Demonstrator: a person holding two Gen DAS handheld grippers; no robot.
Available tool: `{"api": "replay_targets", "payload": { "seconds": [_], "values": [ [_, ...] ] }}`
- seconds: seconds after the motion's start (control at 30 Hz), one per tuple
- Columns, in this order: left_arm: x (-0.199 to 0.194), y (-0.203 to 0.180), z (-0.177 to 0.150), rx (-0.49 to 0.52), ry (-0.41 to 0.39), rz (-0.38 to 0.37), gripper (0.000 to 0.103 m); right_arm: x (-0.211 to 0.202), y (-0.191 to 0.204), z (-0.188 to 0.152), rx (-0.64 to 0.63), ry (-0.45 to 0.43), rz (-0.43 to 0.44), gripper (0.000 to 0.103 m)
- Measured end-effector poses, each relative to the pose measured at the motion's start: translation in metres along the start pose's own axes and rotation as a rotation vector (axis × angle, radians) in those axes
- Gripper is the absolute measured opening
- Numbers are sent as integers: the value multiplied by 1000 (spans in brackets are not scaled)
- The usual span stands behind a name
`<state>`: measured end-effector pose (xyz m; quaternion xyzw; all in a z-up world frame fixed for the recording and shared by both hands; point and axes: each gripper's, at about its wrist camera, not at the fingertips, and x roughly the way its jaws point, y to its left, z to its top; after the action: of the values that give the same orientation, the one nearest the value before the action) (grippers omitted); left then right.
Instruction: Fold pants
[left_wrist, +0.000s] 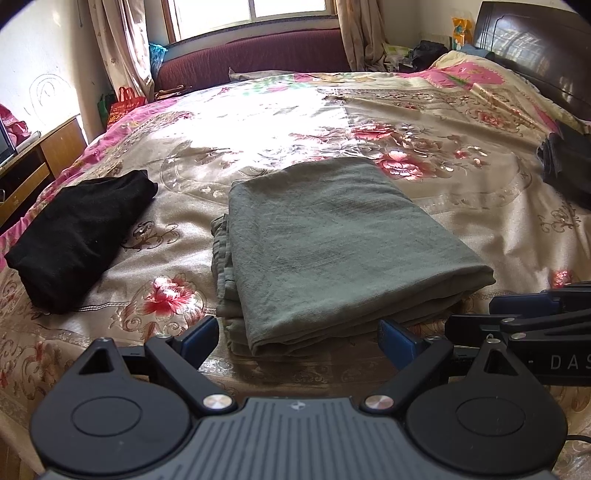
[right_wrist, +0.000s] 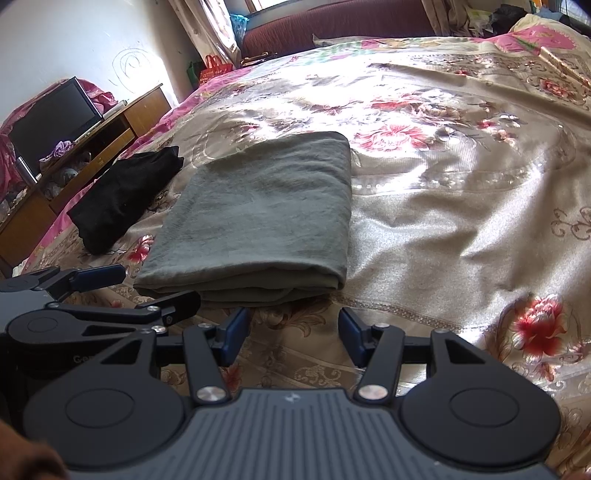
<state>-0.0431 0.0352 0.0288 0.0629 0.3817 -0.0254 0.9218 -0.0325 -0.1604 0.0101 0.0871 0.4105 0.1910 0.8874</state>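
Grey-green pants (left_wrist: 332, 251) lie folded into a thick rectangle on the flowered bedspread (left_wrist: 480, 229), the stacked layers showing along the left and near edges. My left gripper (left_wrist: 299, 339) stands open just short of the near edge, nothing between its blue pads. In the right wrist view the same pants (right_wrist: 266, 214) lie ahead and a little to the left. My right gripper (right_wrist: 293, 328) is open over bare bedspread just in front of the fold, holding nothing. Each gripper shows in the other's view: the right gripper (left_wrist: 495, 314), the left gripper (right_wrist: 140, 291).
A folded black garment (left_wrist: 77, 229) lies left of the pants. More dark clothing (left_wrist: 569, 170) sits at the bed's right side by the dark headboard (left_wrist: 535, 48). A wooden cabinet (right_wrist: 110, 136) with a screen stands beyond the bed's left edge. A maroon sofa (left_wrist: 258, 55) is under the window.
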Motion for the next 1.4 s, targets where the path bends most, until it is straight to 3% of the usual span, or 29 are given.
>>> {"api": "replay_targets", "payload": {
  "seconds": [1.4],
  "values": [
    [-6, -1, 0, 12, -18, 20, 103, -2, 2, -1, 5, -9, 7, 55]
  ]
}}
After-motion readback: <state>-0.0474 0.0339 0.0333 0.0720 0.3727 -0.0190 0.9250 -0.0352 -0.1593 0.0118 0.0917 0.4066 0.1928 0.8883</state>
